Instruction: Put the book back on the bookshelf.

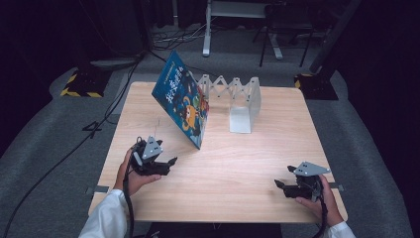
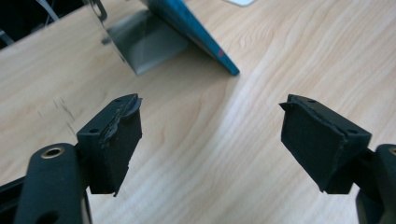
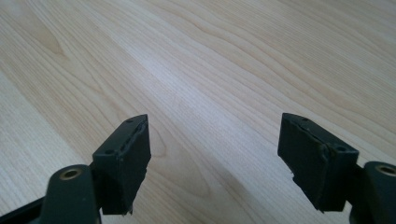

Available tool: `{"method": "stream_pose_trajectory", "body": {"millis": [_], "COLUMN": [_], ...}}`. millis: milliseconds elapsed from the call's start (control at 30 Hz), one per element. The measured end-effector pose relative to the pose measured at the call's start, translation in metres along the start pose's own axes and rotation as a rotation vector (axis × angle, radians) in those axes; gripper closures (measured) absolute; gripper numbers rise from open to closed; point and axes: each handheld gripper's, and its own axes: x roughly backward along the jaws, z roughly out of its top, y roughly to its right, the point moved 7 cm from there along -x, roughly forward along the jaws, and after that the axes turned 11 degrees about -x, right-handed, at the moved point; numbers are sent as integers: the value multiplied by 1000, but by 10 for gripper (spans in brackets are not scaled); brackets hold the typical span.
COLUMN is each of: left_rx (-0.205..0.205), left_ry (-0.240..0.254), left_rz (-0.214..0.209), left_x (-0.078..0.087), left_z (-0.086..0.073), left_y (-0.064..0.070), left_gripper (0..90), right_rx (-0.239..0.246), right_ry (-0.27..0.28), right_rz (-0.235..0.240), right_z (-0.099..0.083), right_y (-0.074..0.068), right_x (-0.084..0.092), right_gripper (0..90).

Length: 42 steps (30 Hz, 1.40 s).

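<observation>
I have the left gripper [image 1: 157, 163] resting low on the wooden table [image 1: 237, 163] with its jaws spread wide and nothing between them, pointed toward the blue picture book [image 1: 184, 101] that stands nearest to it. The book leans tilted, its bottom edge on the tabletop and its upper part propped back against the left end of the white expandable book rack [image 1: 237, 101] at the far middle of the table; I judge it sits that way because the rack's end plate is all that keeps it from falling flat. From the left gripper view, the book's lower corner [image 2: 229, 67] lies just ahead of the open jaws, with the rack's metal foot [image 2: 144, 46] beside it, so I read this as a lined-up approach to that edge. My right gripper [image 1: 292, 186] waits well apart at the near right of the table, jaws likewise released and empty over bare wood, probably held back to steady the book or rack once the left one takes hold.
</observation>
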Motion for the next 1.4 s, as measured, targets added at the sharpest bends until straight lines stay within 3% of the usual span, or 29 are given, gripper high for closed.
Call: {"method": "stream_pose_trajectory", "body": {"millis": [400,500,700,1000,1400], "left_rx": [-59,-51,-49,7,139], "left_ry": [-70,-87,-119,-141,-144], "left_rz": [-1,-3,-4,-27,-58], "left_x": [17,21,25,33,36], "left_z": [-25,-32,-50,-77,-108], "left_y": [15,18,24,25,21], "left_gripper": [173,174,174,172,175], "right_rx": [-18,-12,-32,-90,-206], "right_ry": [-8,-8,-9,-12,3], "right_rz": [-14,-55,-78,-103,-103], "right_z": [-12,-17,-28,-43,-56], "right_y": [10,16,27,41,58], "right_x": [12,15,18,21,26], "right_gripper": [253,252,252,251,234]}}
